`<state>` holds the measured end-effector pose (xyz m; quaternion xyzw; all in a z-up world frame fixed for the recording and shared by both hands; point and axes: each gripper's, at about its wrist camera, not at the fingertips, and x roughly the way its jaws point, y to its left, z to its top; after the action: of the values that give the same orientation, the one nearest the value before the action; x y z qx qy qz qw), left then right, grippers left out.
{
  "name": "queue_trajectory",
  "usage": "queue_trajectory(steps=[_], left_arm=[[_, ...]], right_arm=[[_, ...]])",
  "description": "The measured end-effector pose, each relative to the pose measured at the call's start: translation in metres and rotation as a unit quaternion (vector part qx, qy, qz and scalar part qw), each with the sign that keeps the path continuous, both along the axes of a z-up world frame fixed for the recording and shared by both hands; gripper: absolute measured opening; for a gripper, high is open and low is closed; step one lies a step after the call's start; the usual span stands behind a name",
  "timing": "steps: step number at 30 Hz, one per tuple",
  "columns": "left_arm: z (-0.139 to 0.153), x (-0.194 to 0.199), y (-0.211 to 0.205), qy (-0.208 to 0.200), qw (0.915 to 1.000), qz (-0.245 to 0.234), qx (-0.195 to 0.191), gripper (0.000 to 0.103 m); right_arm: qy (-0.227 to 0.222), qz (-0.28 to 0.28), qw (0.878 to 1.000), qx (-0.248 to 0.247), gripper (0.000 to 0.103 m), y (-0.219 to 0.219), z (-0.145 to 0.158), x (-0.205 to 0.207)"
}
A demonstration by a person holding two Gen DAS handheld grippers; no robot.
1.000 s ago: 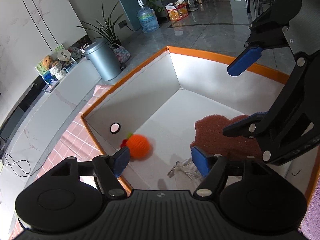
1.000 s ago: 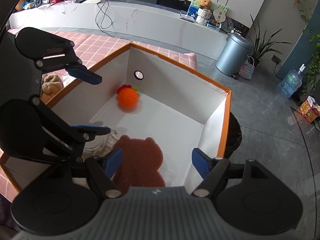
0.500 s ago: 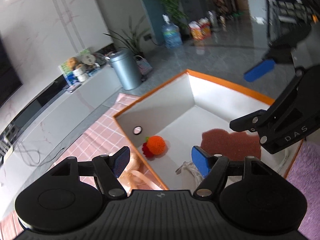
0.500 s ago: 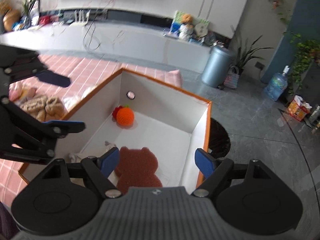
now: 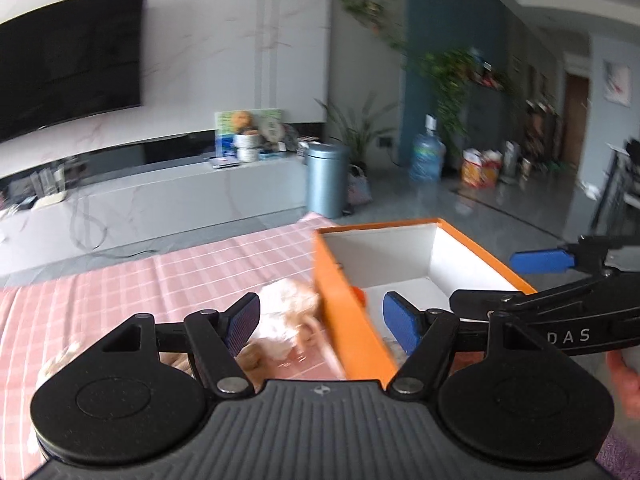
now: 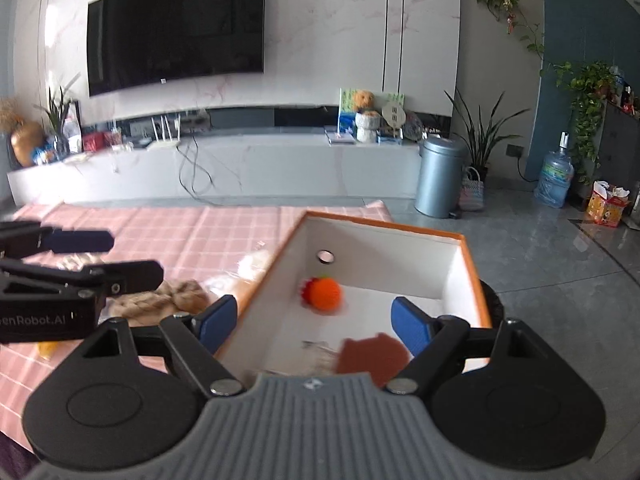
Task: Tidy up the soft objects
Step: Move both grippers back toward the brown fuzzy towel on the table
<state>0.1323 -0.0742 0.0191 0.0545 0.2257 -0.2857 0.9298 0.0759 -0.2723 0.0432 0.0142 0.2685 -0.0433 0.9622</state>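
Observation:
An orange-rimmed white box (image 6: pixel 460 264) stands on the pink checked cloth; it also shows in the left wrist view (image 5: pixel 344 292). Inside lie an orange knitted ball (image 6: pixel 325 295), a brown bear-shaped sponge (image 6: pixel 370 354) and a pale cloth item (image 6: pixel 316 354). Left of the box, soft toys lie on the cloth: a beige plush (image 6: pixel 168 300) and a white-and-tan one in plastic (image 5: pixel 286 312). My left gripper (image 5: pixel 320 320) is open and empty above the box's left wall. My right gripper (image 6: pixel 314 322) is open and empty above the box's near end.
The pink checked cloth (image 6: pixel 192 236) covers the table. Beyond its far edge are a grey floor, a metal bin (image 6: pixel 438 176), a water bottle (image 6: pixel 556 178), plants and a long white TV bench (image 6: pixel 240 168).
Both grippers have risen and tilted up from looking down into the box to looking across the room. Both stay open. The objects in the box have not moved.

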Motion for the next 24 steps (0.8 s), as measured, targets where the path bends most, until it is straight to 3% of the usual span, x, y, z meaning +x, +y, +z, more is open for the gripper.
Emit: queue_trajectory(steps=[5,12,24], left_arm=[[-0.003,-0.01,0.032,0.002,0.9985,0.049,-0.025,0.083],[-0.016,-0.018,0.08,0.025,0.9901,0.123,-0.063,0.083],[-0.046,-0.018,0.147,0.058,0.977,0.19,-0.078,0.083]], right_arm=[[-0.024,0.011,0.999,0.019,0.087,0.031,-0.004,-0.008],[-0.04,0.052,0.998,0.007,0.086,0.077,-0.016,-0.014],[-0.025,0.129,0.991,-0.025,0.085,0.141,-0.042,0.004]])
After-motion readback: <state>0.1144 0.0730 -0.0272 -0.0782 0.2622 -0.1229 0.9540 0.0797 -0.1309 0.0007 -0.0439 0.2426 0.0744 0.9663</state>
